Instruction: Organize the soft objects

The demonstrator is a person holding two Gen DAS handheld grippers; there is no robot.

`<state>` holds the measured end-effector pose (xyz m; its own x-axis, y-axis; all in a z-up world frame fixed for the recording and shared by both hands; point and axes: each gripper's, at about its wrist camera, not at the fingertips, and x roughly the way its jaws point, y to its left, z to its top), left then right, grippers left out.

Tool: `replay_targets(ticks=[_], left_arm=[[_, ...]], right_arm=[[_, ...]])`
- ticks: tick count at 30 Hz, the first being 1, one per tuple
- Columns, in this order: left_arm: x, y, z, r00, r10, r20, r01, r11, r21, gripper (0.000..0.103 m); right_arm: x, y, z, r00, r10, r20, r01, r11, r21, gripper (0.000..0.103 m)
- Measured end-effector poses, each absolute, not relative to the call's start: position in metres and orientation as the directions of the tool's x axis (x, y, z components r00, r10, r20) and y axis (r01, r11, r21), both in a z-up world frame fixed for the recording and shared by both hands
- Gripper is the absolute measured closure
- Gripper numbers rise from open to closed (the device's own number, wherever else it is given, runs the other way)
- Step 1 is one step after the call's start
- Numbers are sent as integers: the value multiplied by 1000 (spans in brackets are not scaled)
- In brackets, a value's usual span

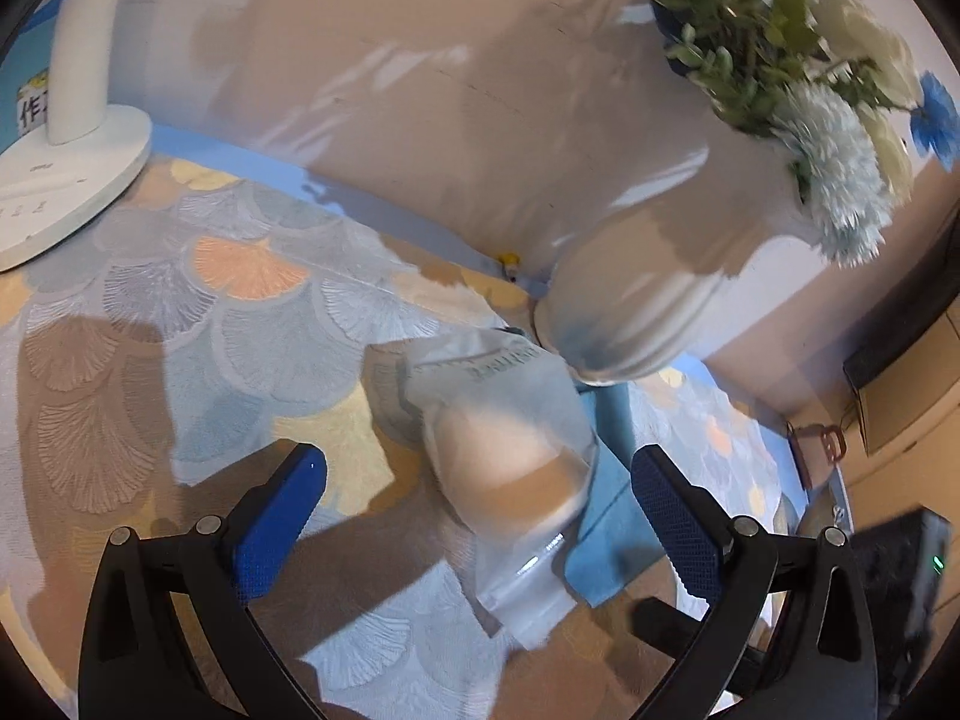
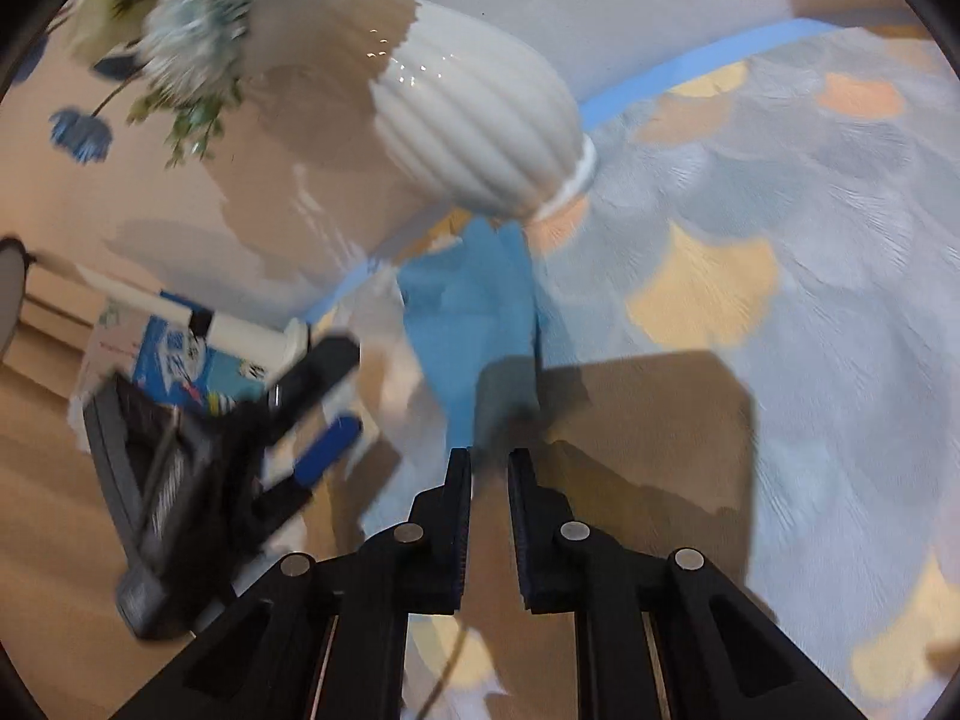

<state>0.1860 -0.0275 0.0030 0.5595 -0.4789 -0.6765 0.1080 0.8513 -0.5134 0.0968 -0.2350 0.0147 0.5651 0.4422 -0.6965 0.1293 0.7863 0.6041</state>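
Left gripper: our 2 blue-padded fingers stand wide apart, nothing pressed between them. They point down at the clear plastic pouch, which lies between the finger lines but untouched as far as we can see.

Right gripper: fingers drawn in to a narrow gap. We see no cloth or plastic caught between the pads, so we judge it closed on nothing.

Soft things: the pouch, with a pale, skin-toned soft item inside, lies on the patterned tablecloth. It partly overlaps a blue cloth, which lies just in front of the right gripper's tips and runs up to the foot of the vase.

Vase: white, ribbed, holding flowers. It stands just beside both soft things, near the wall.

Risk 1: if the right gripper has missed the cloth, a lift from here brings up nothing. The narrow gap would have to open again before another bite.

Risk 2: the cloth's far end sits at the vase's foot, and we cannot tell whether it is tucked under. A pull could drag or tip the vase.

Risk 3: the slick pouch may slide off the cloth or slip from our left pads if we close on a loose fold only.

Risk 4: both views are blurred, so our aim is uncertain, and the 2 grippers are near enough to knock together.
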Motion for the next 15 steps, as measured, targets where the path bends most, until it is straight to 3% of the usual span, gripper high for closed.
replay_targets(ticks=[3, 5, 7, 8, 9, 10, 11, 14, 15], left_arm=[[183, -34, 6, 569, -459, -683, 121, 868, -482, 2], [183, -34, 6, 579, -446, -683, 116, 873, -473, 2], [183, -30, 5, 582, -449, -678, 102, 868, -487, 2], [184, -25, 4, 582, -457, -672, 89, 858, -506, 2], [185, -20, 3, 584, -466, -665, 77, 847, -526, 2], [186, -12, 1, 587, -479, -653, 56, 828, -557, 2], [188, -7, -1, 586, -489, -646, 43, 815, -578, 2], [190, 4, -3, 585, -507, -633, 24, 791, -611, 2], [190, 5, -1, 593, -497, -633, 17, 794, -607, 2]], right_arm=[[70, -234, 33, 629, 285, -723, 135, 876, 463, 91], [65, -237, 43, 642, 258, -722, 127, 893, 432, 89], [74, -238, 52, 627, 269, -731, 116, 896, 429, 81], [82, -237, 56, 622, 284, -730, 103, 894, 436, 59], [95, -236, 60, 617, 306, -725, 77, 894, 442, 24], [104, -234, 62, 618, 311, -722, 64, 895, 441, 11], [115, -233, 62, 625, 304, -719, 62, 899, 434, 6], [145, -239, 52, 648, 298, -701, 66, 895, 441, 10], [154, -242, 45, 648, 304, -698, 74, 887, 455, 21]])
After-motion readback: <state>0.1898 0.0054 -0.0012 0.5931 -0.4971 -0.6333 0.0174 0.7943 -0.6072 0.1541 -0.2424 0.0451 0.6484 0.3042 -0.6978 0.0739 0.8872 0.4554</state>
